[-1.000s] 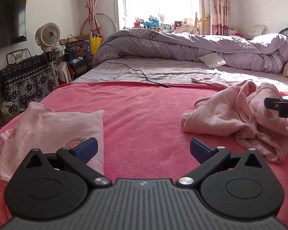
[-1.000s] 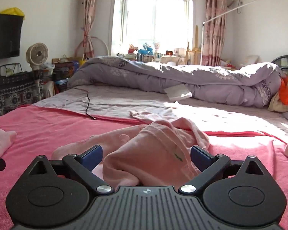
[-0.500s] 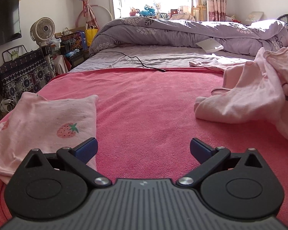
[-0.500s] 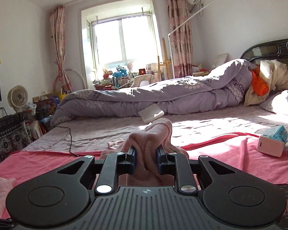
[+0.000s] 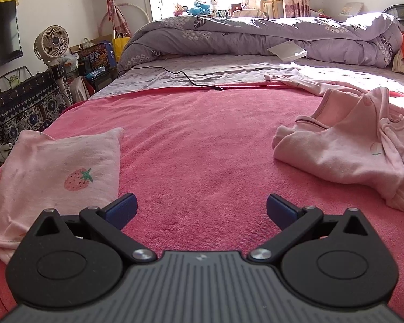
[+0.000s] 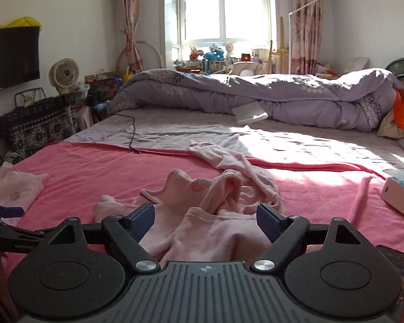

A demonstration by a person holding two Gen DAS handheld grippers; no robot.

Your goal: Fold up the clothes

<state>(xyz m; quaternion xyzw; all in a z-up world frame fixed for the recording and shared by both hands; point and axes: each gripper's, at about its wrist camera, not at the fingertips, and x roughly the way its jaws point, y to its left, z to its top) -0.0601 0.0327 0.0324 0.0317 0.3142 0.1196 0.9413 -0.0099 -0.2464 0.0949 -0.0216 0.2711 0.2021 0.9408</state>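
Right gripper (image 6: 205,219), clamped on the crumpled pink garment (image 6: 202,215) half a second ago, is opening with the cloth lying loose between its jaws on the pink blanket (image 5: 202,148) (just dropped, unfolded), left gripper (image 5: 201,206) spread wide, empty, beside the folded strawberry top (image 5: 56,172).

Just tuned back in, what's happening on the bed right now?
A person is folding clothes with two handheld grippers. One folded strawberry shirt lies on the pink blanket. The crumpled pink garment lies loose between the right gripper's opening jaws, unpinched. The left gripper is open over bare blanket, holding nothing.
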